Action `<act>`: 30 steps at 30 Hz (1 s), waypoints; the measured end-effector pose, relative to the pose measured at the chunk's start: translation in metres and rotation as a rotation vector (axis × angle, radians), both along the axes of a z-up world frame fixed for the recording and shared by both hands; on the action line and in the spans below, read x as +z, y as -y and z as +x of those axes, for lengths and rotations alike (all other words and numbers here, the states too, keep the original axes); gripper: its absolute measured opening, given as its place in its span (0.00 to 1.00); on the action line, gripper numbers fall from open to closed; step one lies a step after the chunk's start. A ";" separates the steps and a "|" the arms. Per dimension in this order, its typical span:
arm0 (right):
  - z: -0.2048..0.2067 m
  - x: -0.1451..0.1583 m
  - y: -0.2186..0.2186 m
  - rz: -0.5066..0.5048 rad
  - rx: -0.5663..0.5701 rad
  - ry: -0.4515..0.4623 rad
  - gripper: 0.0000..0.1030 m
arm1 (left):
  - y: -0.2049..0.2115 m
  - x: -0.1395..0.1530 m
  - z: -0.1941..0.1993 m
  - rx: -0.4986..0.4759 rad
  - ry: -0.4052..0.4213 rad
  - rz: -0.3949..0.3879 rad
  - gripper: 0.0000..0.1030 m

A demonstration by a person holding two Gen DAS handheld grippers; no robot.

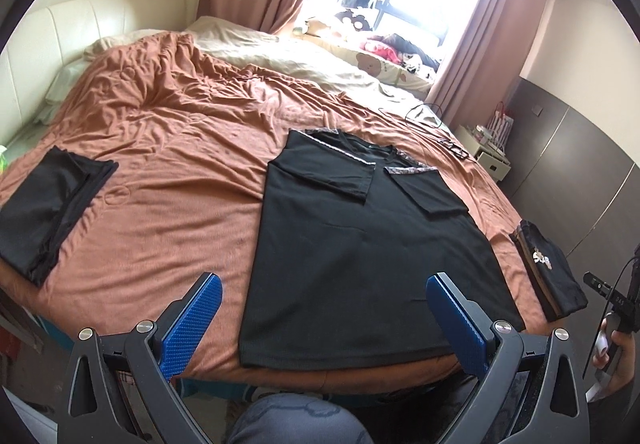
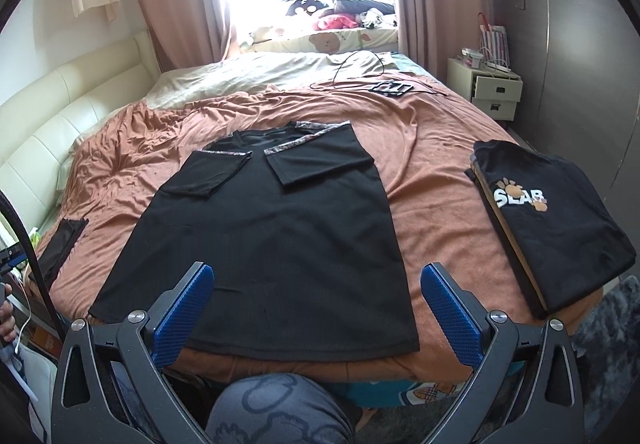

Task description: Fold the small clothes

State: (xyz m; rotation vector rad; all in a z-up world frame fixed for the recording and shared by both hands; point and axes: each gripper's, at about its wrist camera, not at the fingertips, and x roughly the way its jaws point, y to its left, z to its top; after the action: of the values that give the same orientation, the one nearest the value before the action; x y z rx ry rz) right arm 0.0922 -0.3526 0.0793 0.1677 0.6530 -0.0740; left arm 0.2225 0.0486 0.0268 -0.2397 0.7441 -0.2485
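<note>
A black T-shirt [image 1: 360, 244] [image 2: 272, 236] lies flat on the rust-coloured bedspread [image 1: 168, 172] [image 2: 432, 172], both short sleeves folded in over its chest, patterned trim at the shoulders. Its hem lies near the bed's front edge. My left gripper [image 1: 324, 318] hovers open above the hem, blue pads [image 1: 192, 328] spread wide, nothing between them. My right gripper [image 2: 320, 308] also hangs open over the hem, holding nothing. Both are apart from the cloth.
A folded black garment [image 1: 48, 212] [image 2: 60, 244] lies at the bed's left. A folded stack topped by a black printed shirt [image 2: 548, 220] [image 1: 548, 276] lies at the right edge. Cables and a black frame [image 2: 390, 87] rest further back. A person's knee [image 2: 276, 412] sits below.
</note>
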 end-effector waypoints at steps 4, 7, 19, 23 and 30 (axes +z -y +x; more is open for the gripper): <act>-0.013 -0.003 0.004 -0.001 -0.011 -0.001 1.00 | -0.006 -0.008 -0.017 -0.006 0.010 -0.010 1.00; -0.023 -0.006 0.007 0.000 -0.021 -0.006 1.00 | -0.012 -0.014 -0.028 -0.008 0.010 -0.030 1.00; -0.064 -0.027 0.019 0.022 -0.038 -0.004 1.00 | -0.022 -0.038 -0.069 -0.013 0.031 -0.026 0.99; -0.075 -0.036 0.028 0.033 -0.052 0.003 1.00 | -0.028 -0.048 -0.079 -0.001 0.026 -0.048 0.99; -0.088 -0.049 0.044 0.098 -0.073 0.011 1.00 | -0.039 -0.065 -0.080 0.028 -0.022 -0.097 0.99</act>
State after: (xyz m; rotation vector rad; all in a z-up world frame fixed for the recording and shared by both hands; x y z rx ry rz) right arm 0.0045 -0.3967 0.0304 0.2865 0.6404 -0.1109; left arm 0.1423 0.0878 -0.0386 -0.3451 0.7503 -0.2559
